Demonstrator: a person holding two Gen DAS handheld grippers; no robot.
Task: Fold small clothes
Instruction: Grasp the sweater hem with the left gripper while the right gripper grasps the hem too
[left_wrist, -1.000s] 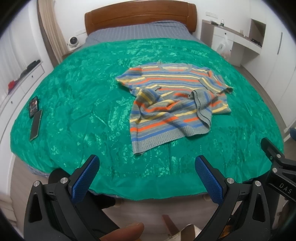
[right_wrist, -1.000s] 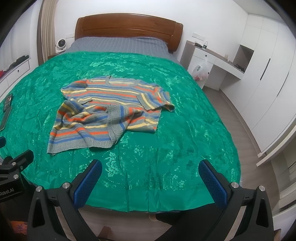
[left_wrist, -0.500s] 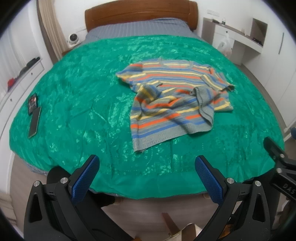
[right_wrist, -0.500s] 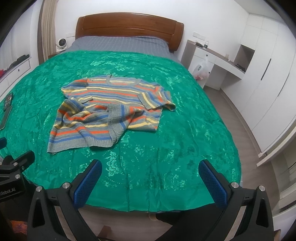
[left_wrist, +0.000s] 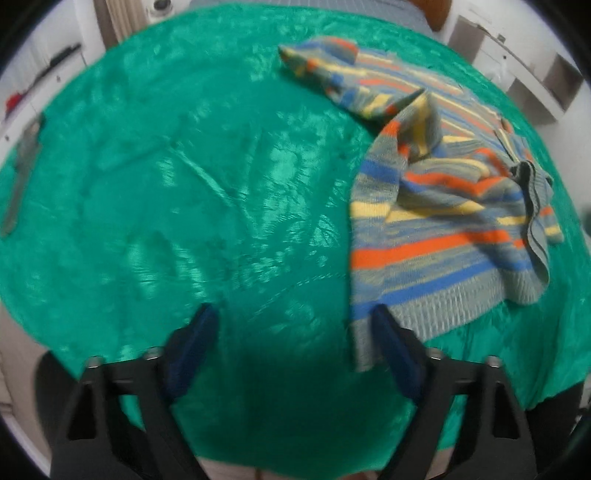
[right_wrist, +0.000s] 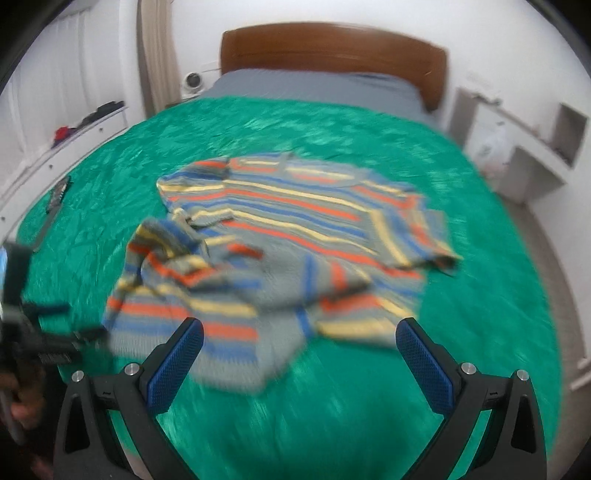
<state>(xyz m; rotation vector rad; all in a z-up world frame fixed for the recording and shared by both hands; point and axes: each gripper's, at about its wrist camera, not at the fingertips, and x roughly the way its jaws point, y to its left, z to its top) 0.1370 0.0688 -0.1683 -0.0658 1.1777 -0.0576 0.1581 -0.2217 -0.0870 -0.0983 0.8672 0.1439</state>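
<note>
While the striped knit sweater (right_wrist: 280, 236) in grey, orange, blue and yellow lay crumpled on the green satin bedspread (right_wrist: 369, 406) across the middle of the right wrist frame, neither gripper had hold of it. It looked soft, limp and light, likely to sag and slide on the glossy cover, so the ribbed hem corners seemed the best places to pinch. In the left wrist view the left gripper (left_wrist: 291, 332) sat at the bottom of the frame, its blue fingers (left_wrist: 195, 332) having just been closing a little yet set wide apart, with only bedspread between them; the hem's lower left corner (left_wrist: 364, 339) lay just beside the right-hand finger, contact unclear through blur. At the bottom of its own frame the right gripper (right_wrist: 299, 336) stood wide open and empty, the sweater's lower edge showing between its fingers.
</note>
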